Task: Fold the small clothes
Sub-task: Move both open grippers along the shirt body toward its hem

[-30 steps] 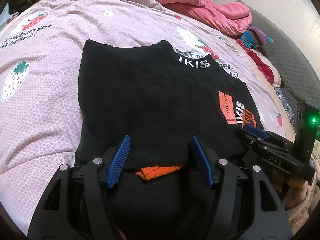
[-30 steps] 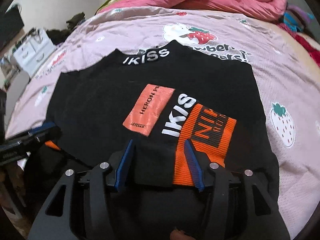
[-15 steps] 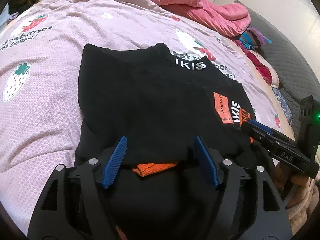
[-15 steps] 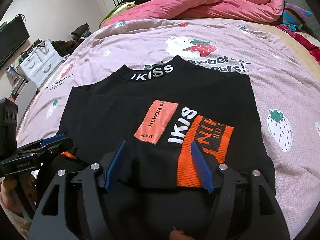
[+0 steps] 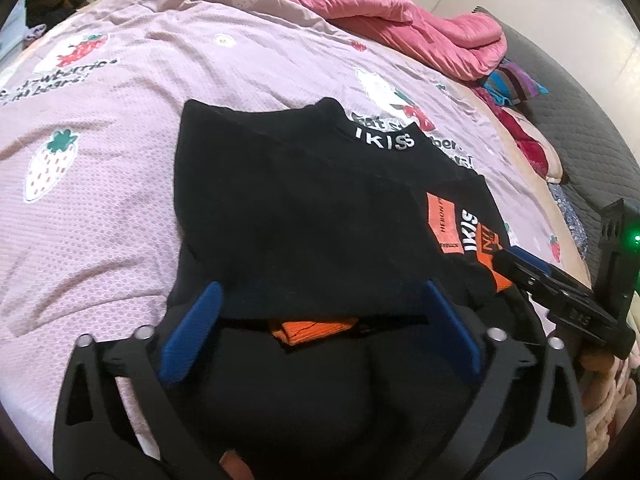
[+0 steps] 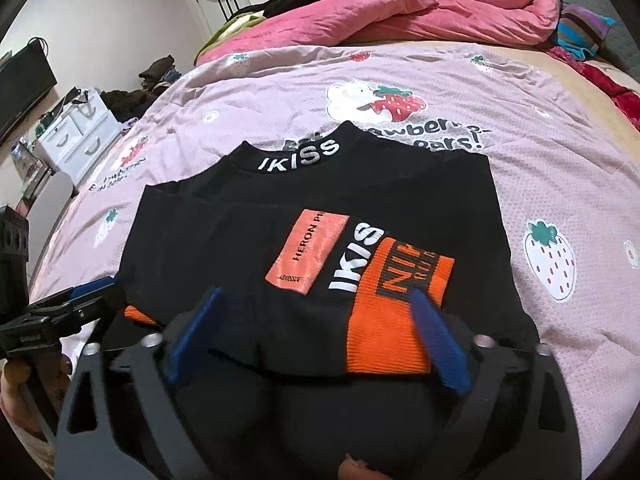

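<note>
Both your tongs have just been opening and now stand wide at the near edge of the bed. The left tongs (image 5: 320, 332) straddle the near folded edge of the shirt (image 5: 304, 208), and the right tongs (image 6: 316, 336) straddle the same edge further right, over the orange cuff (image 6: 396, 320). Cloth lies between the blue pads (image 5: 192, 332) of each, but nothing is pinched.

The shirt lies on the near half of the sheet (image 5: 100, 152), collar (image 6: 298, 156) pointing to the far side, sleeves folded in over the chest, hem part hanging off the near edge toward you.

Your nearest risk is snagging. The ribbed pads sit right against the loose fold, so pulling back low could drag the hem with them and undo the fold. Lift clear before you move off.

Next, the orange cuff at the left tongs (image 5: 312, 326) peeks out under the fold; a hasty regrasp there could catch one layer only and leave the fold skewed.

Further out, the sleeves rest unpinned on the chest. A quick flip toward the collar could slide them apart.

The pink quilt (image 6: 400, 12) at the far edge is well apart and no trouble.
</note>
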Motion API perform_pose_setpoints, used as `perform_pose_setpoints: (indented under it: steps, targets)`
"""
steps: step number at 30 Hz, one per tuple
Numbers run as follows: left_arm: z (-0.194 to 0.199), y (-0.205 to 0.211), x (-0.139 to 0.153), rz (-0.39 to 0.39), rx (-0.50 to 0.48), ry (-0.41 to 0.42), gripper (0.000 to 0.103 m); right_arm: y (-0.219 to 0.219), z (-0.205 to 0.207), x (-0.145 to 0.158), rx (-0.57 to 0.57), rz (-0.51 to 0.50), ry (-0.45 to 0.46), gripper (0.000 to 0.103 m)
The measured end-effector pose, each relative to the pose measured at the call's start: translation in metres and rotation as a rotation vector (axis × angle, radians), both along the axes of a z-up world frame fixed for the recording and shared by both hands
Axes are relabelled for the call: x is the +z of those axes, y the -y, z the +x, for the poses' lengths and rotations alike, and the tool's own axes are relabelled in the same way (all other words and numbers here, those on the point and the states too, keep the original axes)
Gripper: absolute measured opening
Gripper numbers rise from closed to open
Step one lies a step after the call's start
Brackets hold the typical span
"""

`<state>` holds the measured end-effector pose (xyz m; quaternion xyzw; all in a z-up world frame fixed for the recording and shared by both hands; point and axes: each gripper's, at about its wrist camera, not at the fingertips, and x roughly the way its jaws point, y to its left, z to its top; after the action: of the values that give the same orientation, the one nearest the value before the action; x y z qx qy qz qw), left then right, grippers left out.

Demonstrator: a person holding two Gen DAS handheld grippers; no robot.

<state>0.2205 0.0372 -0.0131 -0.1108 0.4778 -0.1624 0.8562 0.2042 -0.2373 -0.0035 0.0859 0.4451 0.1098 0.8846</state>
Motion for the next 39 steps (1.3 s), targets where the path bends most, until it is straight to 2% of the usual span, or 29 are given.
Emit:
perform_pose_setpoints:
  steps: [6,20,30,39]
  targets:
    - [-0.001,-0.006,0.006,0.051,0.039,0.020,0.094,0.004,0.001,0.004,-0.011,0.014,0.005,0.098]
    - [-0.015,-0.013,0.025,0.052,0.050,0.058,0.094,-0.001,-0.011,0.019,0.008,0.016,0.051,0.099]
    - [-0.031,-0.017,0.045,0.086,0.058,0.118,0.094,0.001,-0.022,0.032,0.009,0.005,0.095,0.099]
    - [-0.044,-0.015,0.043,0.072,0.053,0.116,0.094,0.008,-0.035,0.039,0.008,0.009,0.113,0.099]
